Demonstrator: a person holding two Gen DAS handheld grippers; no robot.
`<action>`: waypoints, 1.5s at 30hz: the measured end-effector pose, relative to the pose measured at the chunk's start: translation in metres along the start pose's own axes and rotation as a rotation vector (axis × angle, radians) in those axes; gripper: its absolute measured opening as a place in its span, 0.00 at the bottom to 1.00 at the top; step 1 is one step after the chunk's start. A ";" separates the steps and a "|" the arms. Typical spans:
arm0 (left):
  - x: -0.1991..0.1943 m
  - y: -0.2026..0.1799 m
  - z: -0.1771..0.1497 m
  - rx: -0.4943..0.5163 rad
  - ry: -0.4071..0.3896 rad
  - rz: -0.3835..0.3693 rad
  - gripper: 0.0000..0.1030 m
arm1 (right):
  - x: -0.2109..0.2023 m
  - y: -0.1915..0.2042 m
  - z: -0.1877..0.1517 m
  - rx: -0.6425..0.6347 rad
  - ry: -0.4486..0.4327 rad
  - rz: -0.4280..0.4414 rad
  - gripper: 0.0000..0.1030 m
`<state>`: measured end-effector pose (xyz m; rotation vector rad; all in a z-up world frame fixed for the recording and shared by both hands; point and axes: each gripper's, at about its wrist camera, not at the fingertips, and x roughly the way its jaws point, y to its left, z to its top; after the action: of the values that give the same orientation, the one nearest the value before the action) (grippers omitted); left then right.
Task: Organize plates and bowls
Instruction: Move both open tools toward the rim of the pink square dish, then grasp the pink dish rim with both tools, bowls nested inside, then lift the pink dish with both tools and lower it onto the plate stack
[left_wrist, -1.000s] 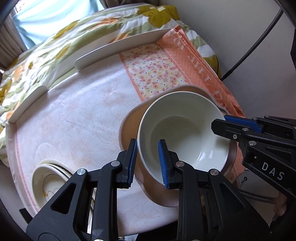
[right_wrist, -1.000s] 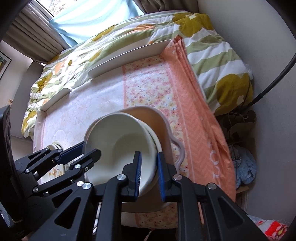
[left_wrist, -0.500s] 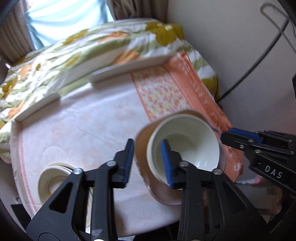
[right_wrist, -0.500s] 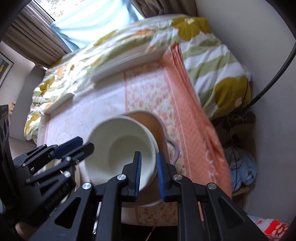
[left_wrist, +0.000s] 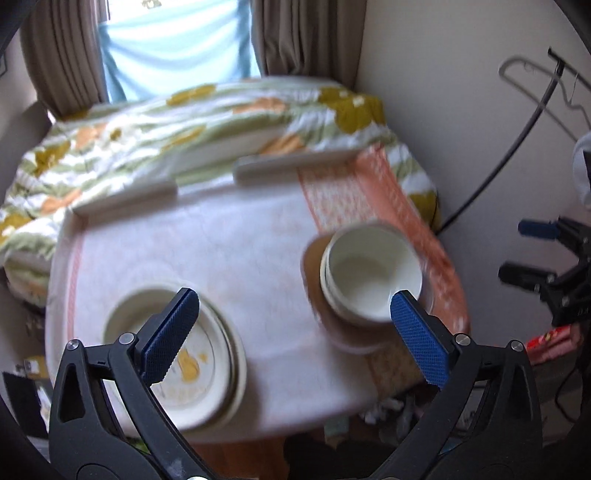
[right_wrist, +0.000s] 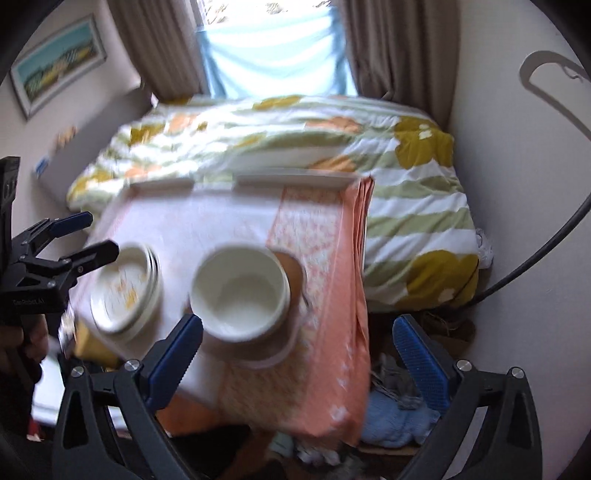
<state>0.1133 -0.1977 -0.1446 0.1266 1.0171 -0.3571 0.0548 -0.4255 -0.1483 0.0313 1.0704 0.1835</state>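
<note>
Cream bowl, smooth and plain

Small table covered by a white floral cloth, blurred. Orange patterned cloth lies along its right side and hangs over the near and right edges. Two pale raised rim strips sit at the far edge. On the left, a stack of cream plates with yellow marks. On the right, a brown plate carrying stacked white bowls. Table butts against a bed with a green, yellow and orange floral quilt.
</note>
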 end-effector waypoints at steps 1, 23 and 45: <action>0.006 -0.002 -0.007 0.002 0.020 0.001 1.00 | 0.006 -0.002 -0.003 -0.001 0.019 -0.017 1.00; 0.130 -0.015 -0.016 0.125 0.325 -0.058 0.74 | 0.127 0.001 -0.013 -0.123 0.308 -0.062 0.63; 0.172 -0.040 -0.013 0.217 0.317 -0.089 0.14 | 0.158 0.028 -0.021 -0.193 0.281 0.055 0.13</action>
<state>0.1699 -0.2716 -0.2951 0.3429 1.2973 -0.5404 0.1064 -0.3730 -0.2922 -0.1425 1.3276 0.3483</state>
